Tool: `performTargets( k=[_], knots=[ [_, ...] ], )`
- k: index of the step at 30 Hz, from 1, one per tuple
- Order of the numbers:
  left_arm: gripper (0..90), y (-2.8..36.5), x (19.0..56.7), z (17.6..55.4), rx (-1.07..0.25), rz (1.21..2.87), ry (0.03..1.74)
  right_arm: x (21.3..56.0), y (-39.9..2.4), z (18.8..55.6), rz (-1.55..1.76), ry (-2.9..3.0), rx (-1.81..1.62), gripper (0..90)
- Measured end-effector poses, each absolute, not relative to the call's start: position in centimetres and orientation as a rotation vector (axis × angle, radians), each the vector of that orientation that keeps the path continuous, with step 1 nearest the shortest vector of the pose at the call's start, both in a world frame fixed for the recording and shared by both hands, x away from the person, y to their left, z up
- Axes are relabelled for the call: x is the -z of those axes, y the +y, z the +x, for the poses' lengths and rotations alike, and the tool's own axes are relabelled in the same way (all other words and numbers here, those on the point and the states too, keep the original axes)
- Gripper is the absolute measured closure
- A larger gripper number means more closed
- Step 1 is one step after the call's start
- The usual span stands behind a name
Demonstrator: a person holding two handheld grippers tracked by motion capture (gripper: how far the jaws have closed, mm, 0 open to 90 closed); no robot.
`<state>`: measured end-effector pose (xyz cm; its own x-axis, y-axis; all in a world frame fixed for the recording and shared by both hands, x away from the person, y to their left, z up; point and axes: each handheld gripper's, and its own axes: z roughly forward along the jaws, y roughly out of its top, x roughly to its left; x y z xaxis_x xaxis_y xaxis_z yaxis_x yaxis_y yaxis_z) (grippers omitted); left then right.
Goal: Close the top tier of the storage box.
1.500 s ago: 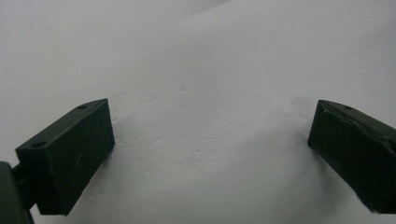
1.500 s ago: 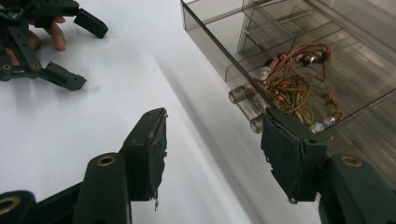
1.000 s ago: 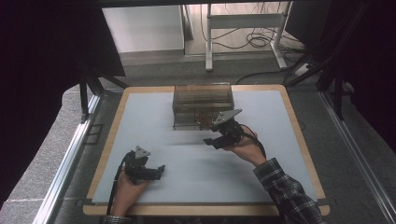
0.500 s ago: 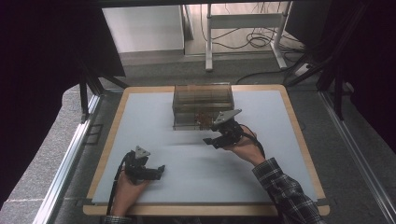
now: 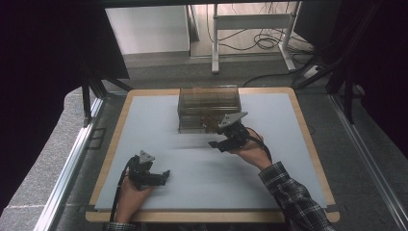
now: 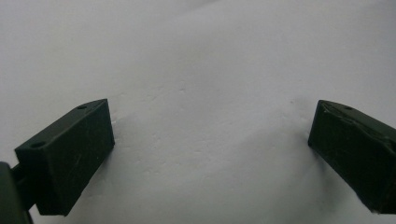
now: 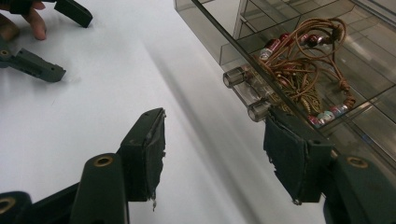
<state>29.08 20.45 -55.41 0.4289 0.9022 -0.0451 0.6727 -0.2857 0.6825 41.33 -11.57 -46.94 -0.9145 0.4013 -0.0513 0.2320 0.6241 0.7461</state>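
While the left gripper (image 5: pixel 155 177) rested on the white table (image 5: pixel 288 120) with jaws spread and empty, the right gripper (image 7: pixel 212 154) stood beside the drawer handle (image 7: pixel 247 95), jaws apart (gripping nothing). The clear organizer's (image 5: pixel 209 101) drawer, holding a beaded cord necklace (image 7: pixel 299 70), appeared partly out; grasping the handle remained.

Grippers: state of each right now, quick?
Left gripper: open, fingers wide apart over the bare white mat, holding nothing.
Right gripper: open, nothing between its fingers, one finger beside the clear drawer handle of the organizer box.
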Motion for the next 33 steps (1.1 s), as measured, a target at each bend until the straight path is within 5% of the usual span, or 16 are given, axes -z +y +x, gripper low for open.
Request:
performTargets(
  k=[33],
  knots=[
    [0.4, 20.5, 55.4, 29.1, -0.469, 2.053, 1.323, 47.1, -11.3, 43.3, 0.573, 2.615, -1.123, 38.1]
  ],
)
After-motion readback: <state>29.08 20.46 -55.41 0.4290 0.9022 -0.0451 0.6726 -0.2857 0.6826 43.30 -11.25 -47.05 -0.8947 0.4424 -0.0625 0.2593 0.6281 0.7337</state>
